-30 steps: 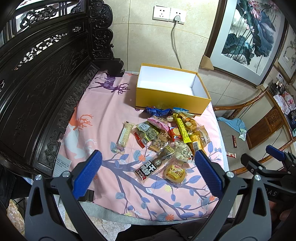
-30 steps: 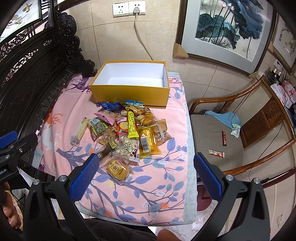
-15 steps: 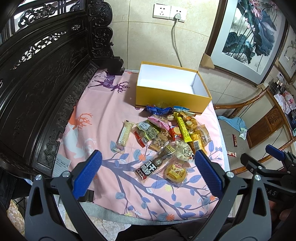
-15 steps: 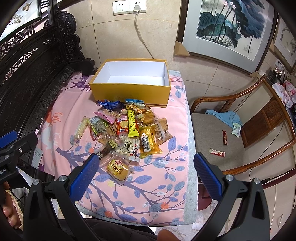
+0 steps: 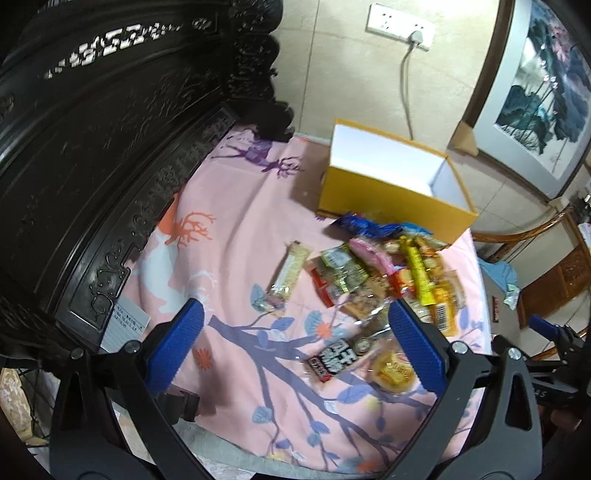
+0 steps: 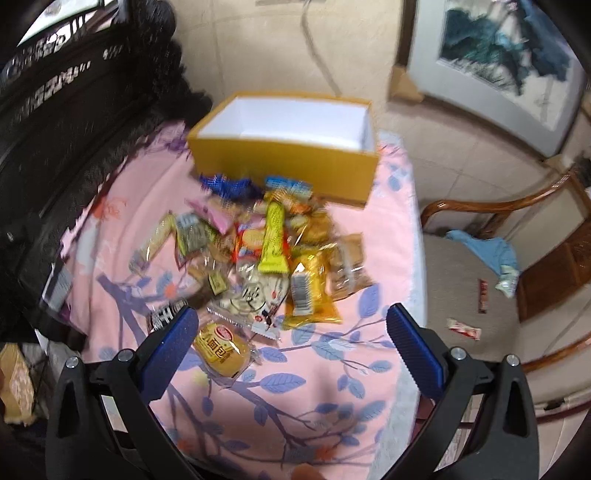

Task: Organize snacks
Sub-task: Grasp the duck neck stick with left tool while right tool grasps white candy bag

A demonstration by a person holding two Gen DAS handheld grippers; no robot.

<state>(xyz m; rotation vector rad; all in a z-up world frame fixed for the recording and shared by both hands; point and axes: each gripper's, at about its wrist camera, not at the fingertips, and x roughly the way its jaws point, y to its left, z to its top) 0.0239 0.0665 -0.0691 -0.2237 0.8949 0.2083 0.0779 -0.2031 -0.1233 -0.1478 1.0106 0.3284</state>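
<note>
Snacks (image 6: 273,251) sit heaped just before the empty yellow box (image 6: 284,162); both my claws, left (image 5: 295,347) and right (image 6: 288,347), spread wide, nothing picked; next, pinch the nearest packet.

You had a pink tablecloth (image 5: 229,236) printed with deer and branches under everything, dark carved furniture (image 5: 92,155) at the left, a wall socket (image 5: 399,22) and a framed lotus painting (image 5: 546,92) at the far wall, and a wooden chair (image 6: 491,258) with a blue cloth (image 6: 487,247) at the right.
</note>
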